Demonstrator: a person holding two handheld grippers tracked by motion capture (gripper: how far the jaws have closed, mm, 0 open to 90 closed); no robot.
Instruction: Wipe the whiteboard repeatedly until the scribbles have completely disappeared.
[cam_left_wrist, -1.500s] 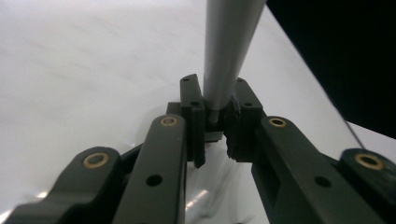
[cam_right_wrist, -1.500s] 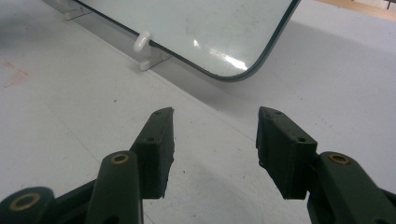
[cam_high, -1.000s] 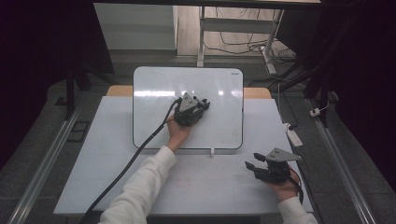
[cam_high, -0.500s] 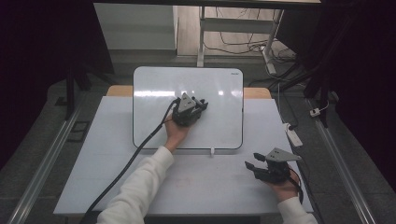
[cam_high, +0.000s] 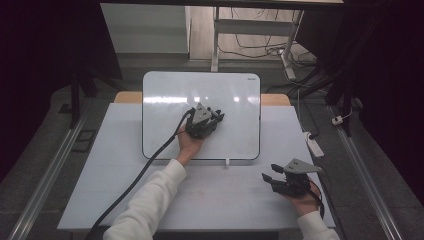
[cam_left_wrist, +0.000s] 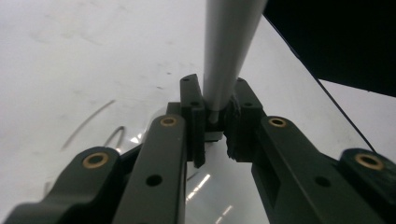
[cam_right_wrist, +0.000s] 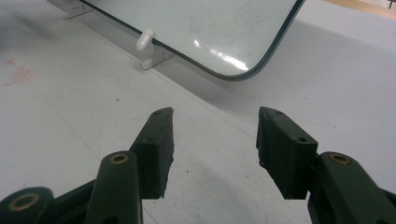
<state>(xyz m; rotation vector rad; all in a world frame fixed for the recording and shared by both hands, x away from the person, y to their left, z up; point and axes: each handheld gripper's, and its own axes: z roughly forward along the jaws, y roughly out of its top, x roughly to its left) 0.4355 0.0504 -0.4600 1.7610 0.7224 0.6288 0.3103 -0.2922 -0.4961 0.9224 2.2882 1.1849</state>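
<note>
Left gripper (cam_high: 216, 118) sits over the middle of the whiteboard (cam_high: 240, 90), jaws clamped on a grey marker (cam_left_wrist: 229, 51). Right gripper (cam_high: 270, 178), jaws apart and empty, rests near the worktop's (cam_high: 100, 190) front right corner, bare surface around it.

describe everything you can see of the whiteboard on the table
The whiteboard is a glossy white rectangle with rounded corners and a thin dark rim. It lies on the white table, its far edge reaching past the tabletop, a small white clip at its near edge. Ceiling lights glare off it. Faint grey pen strokes mark its surface. The left hand-held gripper holds a grey marker over it, with the tip hidden.
</note>
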